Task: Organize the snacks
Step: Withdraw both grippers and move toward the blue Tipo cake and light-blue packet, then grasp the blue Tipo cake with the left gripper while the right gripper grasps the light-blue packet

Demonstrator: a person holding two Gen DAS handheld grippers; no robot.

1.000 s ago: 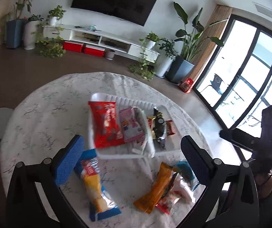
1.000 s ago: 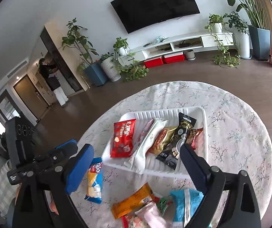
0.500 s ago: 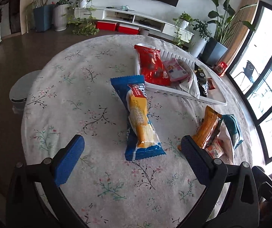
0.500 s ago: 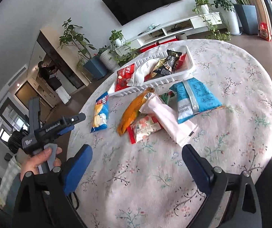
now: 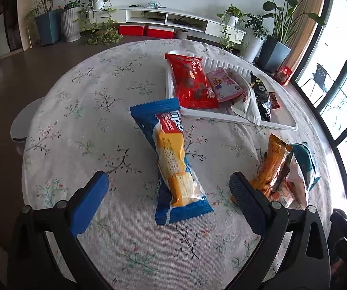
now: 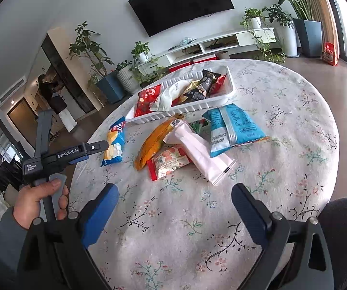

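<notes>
A blue and yellow cake packet [image 5: 173,159] lies on the floral tablecloth, also in the right wrist view [image 6: 114,142]. My left gripper [image 5: 168,203] is open, its fingers either side of the packet's near end, just above it. A white tray [image 5: 282,125] behind holds a red packet [image 5: 190,82], a pink one and dark ones. An orange packet [image 6: 156,140], a peach packet [image 6: 171,160], a white packet [image 6: 202,152] and a light blue packet [image 6: 231,125] lie loose near the tray [image 6: 197,107]. My right gripper [image 6: 173,207] is open and empty, nearer than the pile.
The round table [image 6: 306,145] has its edge close on the left and front. A white stool [image 5: 21,123] stands left of the table. A TV unit and potted plants line the far wall. A dark chair back [image 6: 343,220] is at lower right.
Both grippers pulled back from the tray and dropped lower. The left one came down over the blue and yellow cake packet. The right one backed away to the near side of the loose pile.
</notes>
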